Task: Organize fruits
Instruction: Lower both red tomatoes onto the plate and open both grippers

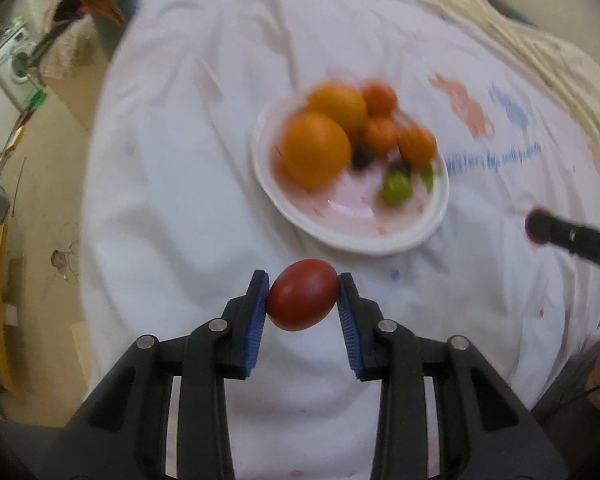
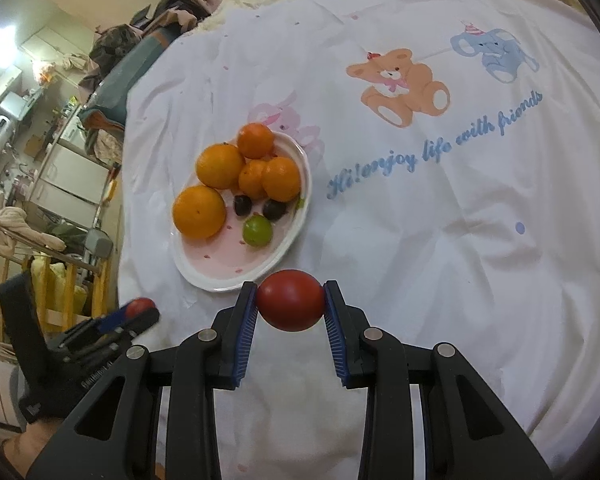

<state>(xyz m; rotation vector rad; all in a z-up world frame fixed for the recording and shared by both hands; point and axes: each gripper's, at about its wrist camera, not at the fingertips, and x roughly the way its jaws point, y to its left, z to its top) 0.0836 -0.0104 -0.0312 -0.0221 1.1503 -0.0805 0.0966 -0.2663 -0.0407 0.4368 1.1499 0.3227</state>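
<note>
A red tomato is being gripped by the left hand-held gripper at the plate's six o'clock, while another red tomato is being clamped likewise by the right hand-held gripper over the bed's white sheet.

A smooth, glossy skin is shown by the red fruit, which is pressed between ribbed blue pads set in matt black plastic with bright metal pins. A glazed ceramic sheen is seen on the plate. The bed is covered by a soft, creased printed cloth.
</note>
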